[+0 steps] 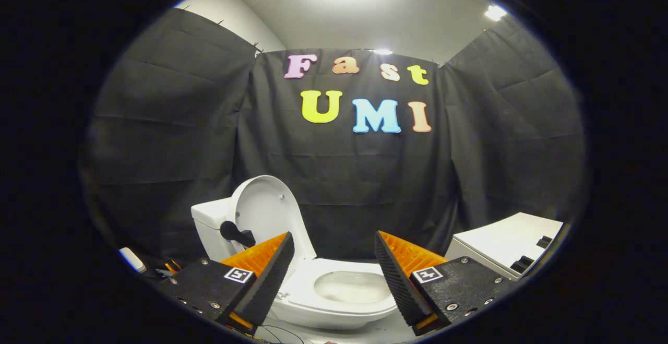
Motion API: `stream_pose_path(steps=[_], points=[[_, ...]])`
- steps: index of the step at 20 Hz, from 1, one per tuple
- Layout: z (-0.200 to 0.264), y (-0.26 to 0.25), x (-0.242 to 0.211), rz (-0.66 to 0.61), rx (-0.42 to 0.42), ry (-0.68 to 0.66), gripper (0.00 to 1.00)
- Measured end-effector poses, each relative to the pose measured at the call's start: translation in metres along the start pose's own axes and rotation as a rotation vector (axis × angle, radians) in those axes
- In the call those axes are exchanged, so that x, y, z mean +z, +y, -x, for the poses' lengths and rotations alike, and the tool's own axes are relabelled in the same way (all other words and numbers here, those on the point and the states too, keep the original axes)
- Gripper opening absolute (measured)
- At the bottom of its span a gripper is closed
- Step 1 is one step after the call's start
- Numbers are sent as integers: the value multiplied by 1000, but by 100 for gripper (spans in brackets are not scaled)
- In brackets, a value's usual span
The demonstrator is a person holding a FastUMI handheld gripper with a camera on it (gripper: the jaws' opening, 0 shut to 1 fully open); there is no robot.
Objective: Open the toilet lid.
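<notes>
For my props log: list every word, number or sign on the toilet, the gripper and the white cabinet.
None on the toilet, its lid raised.
On the gripper, open, fingers either side of the bowl: a square marker per finger, a pattern, not words.
None on the white cabinet.

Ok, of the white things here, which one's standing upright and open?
The toilet lid, raised against the tank beyond the open gripper; the seat lies flat.

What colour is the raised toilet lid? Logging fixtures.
White, in the gripper view: toilet lid stands upright.
</notes>
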State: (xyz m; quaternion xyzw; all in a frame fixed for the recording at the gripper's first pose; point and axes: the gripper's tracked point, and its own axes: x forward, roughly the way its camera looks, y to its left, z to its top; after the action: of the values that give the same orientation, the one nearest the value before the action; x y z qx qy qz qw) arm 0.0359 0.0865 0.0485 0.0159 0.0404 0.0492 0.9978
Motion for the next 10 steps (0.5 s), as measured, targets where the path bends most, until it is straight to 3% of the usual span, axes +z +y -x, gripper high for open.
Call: stream_pose_path(steps=[10], points=[[34, -22, 2, -1, -26, -30, 95]])
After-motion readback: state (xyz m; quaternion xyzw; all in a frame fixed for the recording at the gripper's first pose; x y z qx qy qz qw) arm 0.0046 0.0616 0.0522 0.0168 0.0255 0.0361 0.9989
